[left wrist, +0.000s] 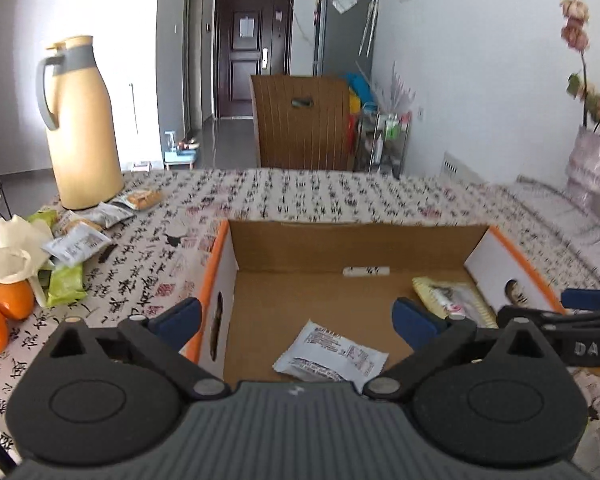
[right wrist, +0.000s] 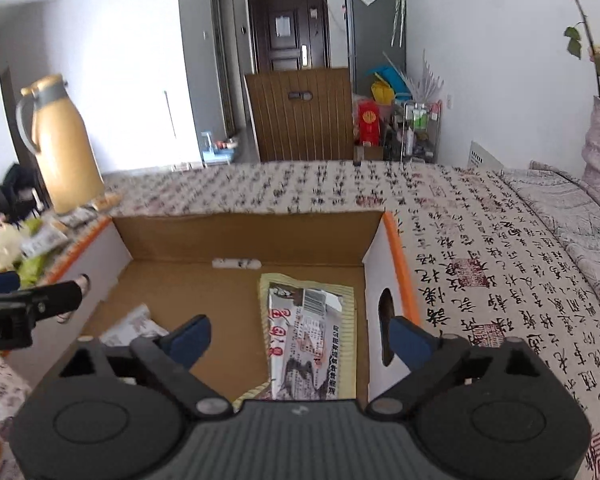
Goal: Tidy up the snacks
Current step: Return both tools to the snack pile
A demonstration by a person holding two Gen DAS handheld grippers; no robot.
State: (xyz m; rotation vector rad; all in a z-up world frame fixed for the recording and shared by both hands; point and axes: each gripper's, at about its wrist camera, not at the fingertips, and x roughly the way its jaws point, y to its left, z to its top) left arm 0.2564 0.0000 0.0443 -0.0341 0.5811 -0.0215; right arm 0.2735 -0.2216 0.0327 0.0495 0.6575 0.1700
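both grippers hung over the open cardboard box (left wrist: 356, 248) on the patterned tablecloth (left wrist: 300, 192), each with its jaws spread wide and nothing between them. under the left gripper (left wrist: 296, 320) a small white packet (left wrist: 332, 354) lay flat on the box floor, and under the right gripper (right wrist: 300, 338) lay a long cream packet (right wrist: 312, 332), its long axis running away from the camera toward the far wall of the box. both packets looked dropped and done with.

the snacks not yet boxed sat in a loose pile (left wrist: 74, 240) outside the box, off to the left near the foot of the yellow jug (left wrist: 80, 128), with two oranges (left wrist: 4, 312) just beside them. the box's orange-edged left wall stood between the pile and both grippers. the left gripper was clearly the nearer one, so the next pick probably fell to it, with a swing left and over that wall.

the pile was blurred and overlapping in both views, so single packets and which way they lay were hard to tell. the near end of the cream packet was cut off by the right gripper's body, and the near wall of the box was hidden.
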